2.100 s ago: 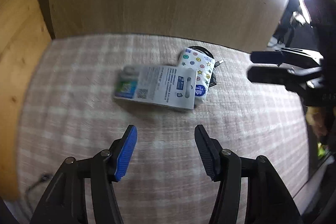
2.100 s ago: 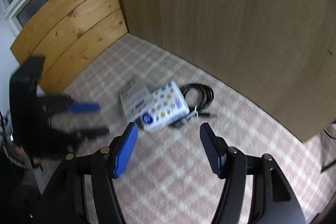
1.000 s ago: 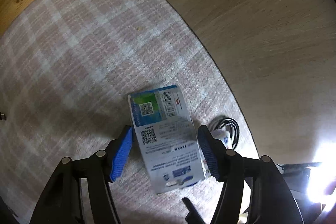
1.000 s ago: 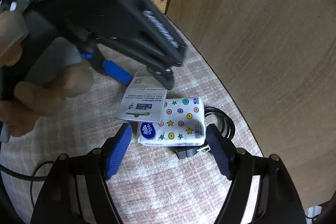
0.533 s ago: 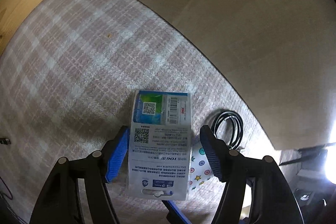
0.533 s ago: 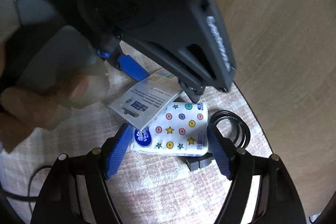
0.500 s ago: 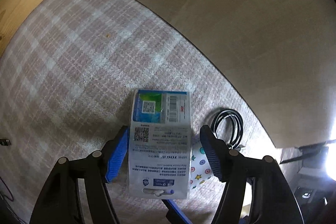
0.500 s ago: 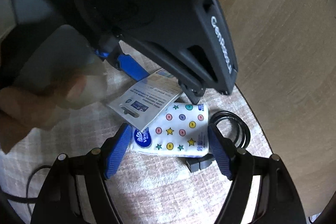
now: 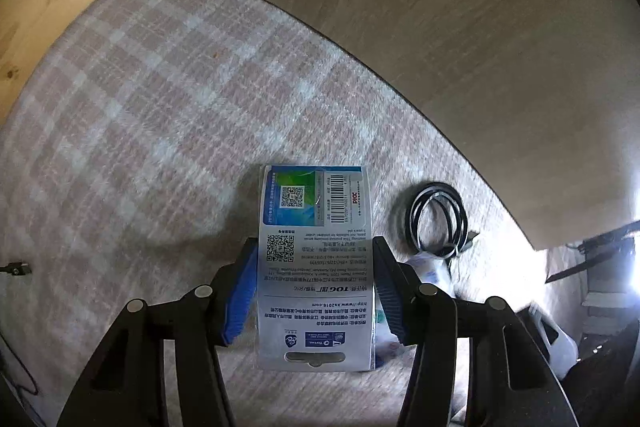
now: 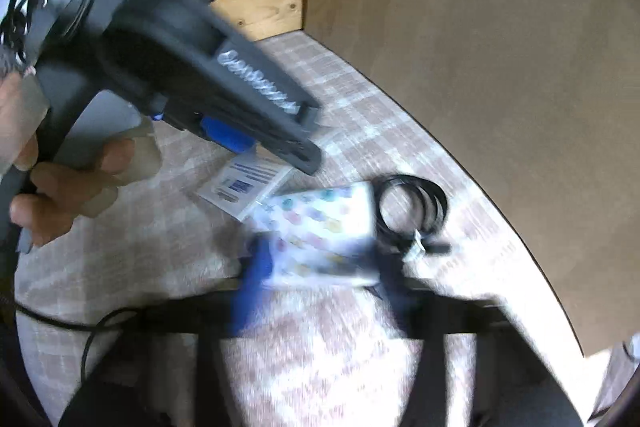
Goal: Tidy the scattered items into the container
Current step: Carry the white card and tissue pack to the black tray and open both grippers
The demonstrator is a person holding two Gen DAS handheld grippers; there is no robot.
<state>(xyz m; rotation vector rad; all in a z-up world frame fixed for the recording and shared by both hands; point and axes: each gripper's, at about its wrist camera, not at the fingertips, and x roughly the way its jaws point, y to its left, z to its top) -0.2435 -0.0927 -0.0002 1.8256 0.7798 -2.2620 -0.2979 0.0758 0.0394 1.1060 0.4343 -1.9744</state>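
The printed card package (image 9: 316, 263) lies flat on the checked cloth (image 9: 160, 115), and its long axis runs straight away from my left gripper (image 9: 314, 291), with the hang-hole end toward me and the barcode end far from me. My left jaws have just been closing, and now the blue pads stand against the two long edges of the package, so I hold it across its short width. Just to the right of it is the tissue pack (image 10: 324, 231) with the coloured dots and stars, partly under the edge of the package. Its long axis goes left to right before my right gripper (image 10: 320, 267). My right jaws have just been closing fast around this pack; the picture is blurred there, so I cannot tell if the pads already press it. The coiled black cable (image 10: 412, 211) lies beside the pack, near the wooden wall (image 10: 500, 67).
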